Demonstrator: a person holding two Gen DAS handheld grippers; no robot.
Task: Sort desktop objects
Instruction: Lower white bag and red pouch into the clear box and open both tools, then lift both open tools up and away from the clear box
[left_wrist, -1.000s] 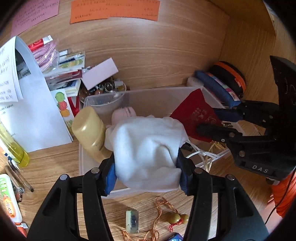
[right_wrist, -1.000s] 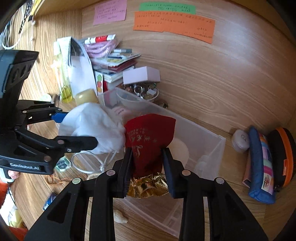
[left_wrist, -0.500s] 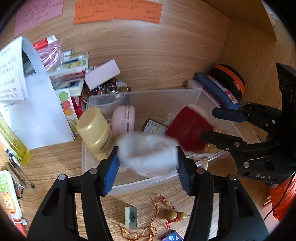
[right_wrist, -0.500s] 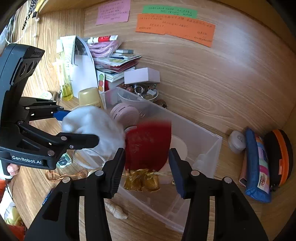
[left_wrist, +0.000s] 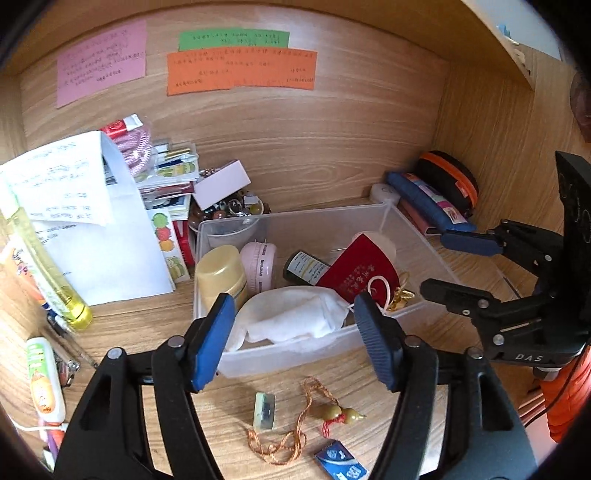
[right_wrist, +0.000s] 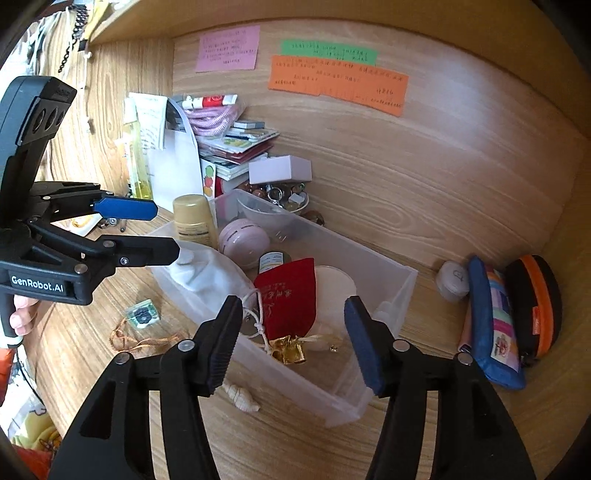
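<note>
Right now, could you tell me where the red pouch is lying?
The red pouch lies inside the clear plastic bin, to the right of the white cloth bag in the right wrist view, with a gold ornament at its near end.

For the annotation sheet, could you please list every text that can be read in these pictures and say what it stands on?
"GenRobot.AI": body of the left gripper, in the right wrist view.
"DAS": body of the right gripper, in the left wrist view.
Too small or blurred to read: the handwriting on the pink note, green note and orange note, the gold print on the red pouch, the dark bottle's label.
</note>
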